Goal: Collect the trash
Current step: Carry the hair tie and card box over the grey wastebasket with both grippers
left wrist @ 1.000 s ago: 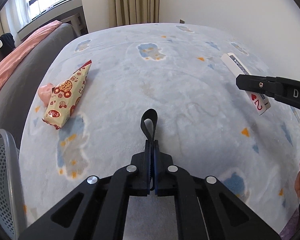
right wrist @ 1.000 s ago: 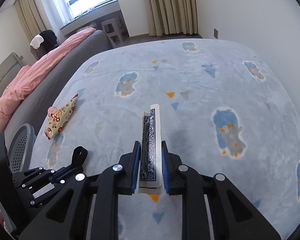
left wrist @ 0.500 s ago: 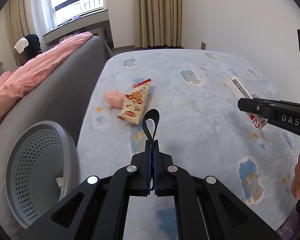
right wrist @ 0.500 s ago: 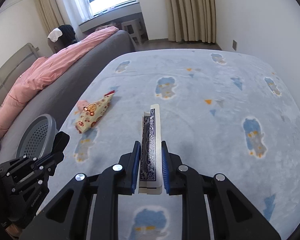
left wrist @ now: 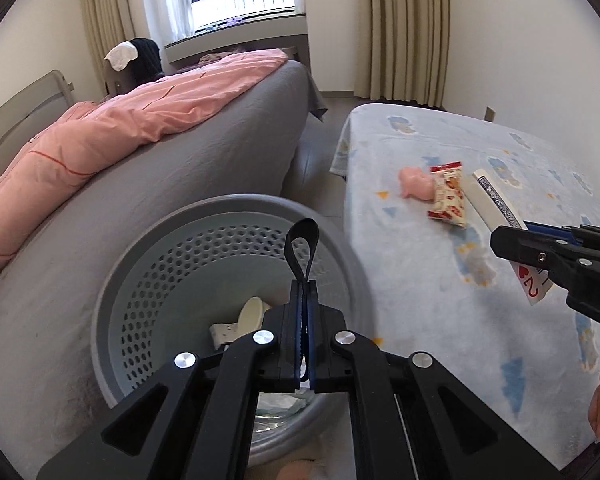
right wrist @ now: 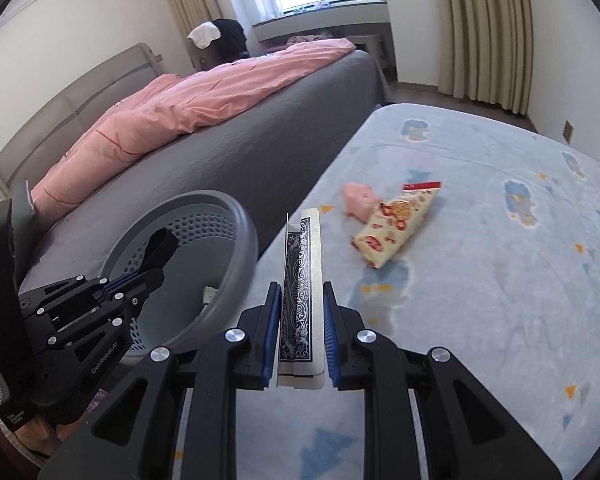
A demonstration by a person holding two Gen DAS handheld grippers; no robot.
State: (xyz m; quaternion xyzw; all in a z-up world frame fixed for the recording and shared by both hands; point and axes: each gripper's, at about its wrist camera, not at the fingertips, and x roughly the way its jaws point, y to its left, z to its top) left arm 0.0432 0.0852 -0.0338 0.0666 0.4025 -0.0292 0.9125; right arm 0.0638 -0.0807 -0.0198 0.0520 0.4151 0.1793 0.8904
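My left gripper (left wrist: 305, 308) is shut on a black strap loop (left wrist: 302, 250) and holds it over the grey perforated basket (left wrist: 172, 264), which has several bits of trash inside. My right gripper (right wrist: 302, 320) is shut on a playing-card box (right wrist: 303, 280), above the rug edge just right of the basket (right wrist: 236, 224). It also shows in the left wrist view (left wrist: 496, 208). A patterned snack wrapper (right wrist: 396, 228) and a pink wad (right wrist: 360, 200) lie on the light blue rug (right wrist: 500, 280).
A grey bed with a pink duvet (left wrist: 140, 120) runs along the left, tight against the basket. Curtains (left wrist: 404, 32) and a window are at the far wall. A white wall borders the rug at right.
Both grippers swung left, from over the rug toward the basket. The left one now hangs over the basket opening with the strap. The right one still holds the card box, now near the basket rim.
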